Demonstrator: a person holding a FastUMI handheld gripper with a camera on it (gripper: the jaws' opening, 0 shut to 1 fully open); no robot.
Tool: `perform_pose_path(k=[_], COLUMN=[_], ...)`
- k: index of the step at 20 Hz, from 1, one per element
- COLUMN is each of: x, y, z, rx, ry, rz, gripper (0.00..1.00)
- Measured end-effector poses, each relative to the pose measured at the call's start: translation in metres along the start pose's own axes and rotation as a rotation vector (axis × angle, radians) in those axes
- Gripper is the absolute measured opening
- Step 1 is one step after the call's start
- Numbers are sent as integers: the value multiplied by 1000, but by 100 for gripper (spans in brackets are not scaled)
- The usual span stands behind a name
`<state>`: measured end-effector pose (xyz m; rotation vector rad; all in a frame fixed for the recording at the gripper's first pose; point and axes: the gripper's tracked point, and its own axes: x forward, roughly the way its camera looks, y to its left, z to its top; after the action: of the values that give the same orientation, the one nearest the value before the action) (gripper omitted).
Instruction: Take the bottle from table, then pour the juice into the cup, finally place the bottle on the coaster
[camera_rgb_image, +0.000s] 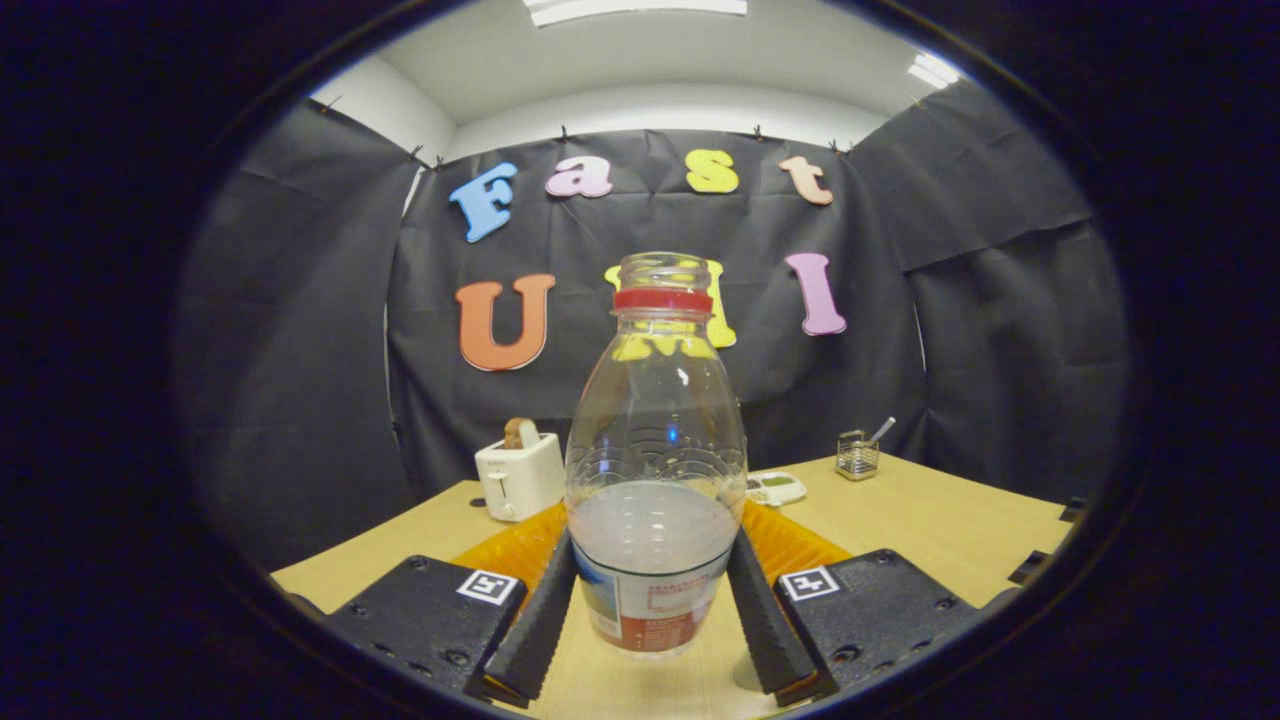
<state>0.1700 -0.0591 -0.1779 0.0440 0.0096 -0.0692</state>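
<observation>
The gripper (655, 610) has its jaws closed in on the lower body of the bottle (655, 470), both black fingers (535, 630) pressing against its sides at the label, so the bottle stands upright between them, uncapped, with a red ring at its neck and pale juice filling roughly its lower part. Its base looks raised just off the wooden table (940, 530). Behind the bottle lies an orange ribbed mat (790, 545); farther beyond the fingers are a white toaster (518, 478) and a small wire holder (857, 455).
</observation>
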Motion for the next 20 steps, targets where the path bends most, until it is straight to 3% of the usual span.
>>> perform_pose_path(k=[8,20], x=[56,115], y=[3,4], z=[-68,-105], rx=[-117,-28], ry=[83,90], rz=[-22,-50], gripper=[81,81])
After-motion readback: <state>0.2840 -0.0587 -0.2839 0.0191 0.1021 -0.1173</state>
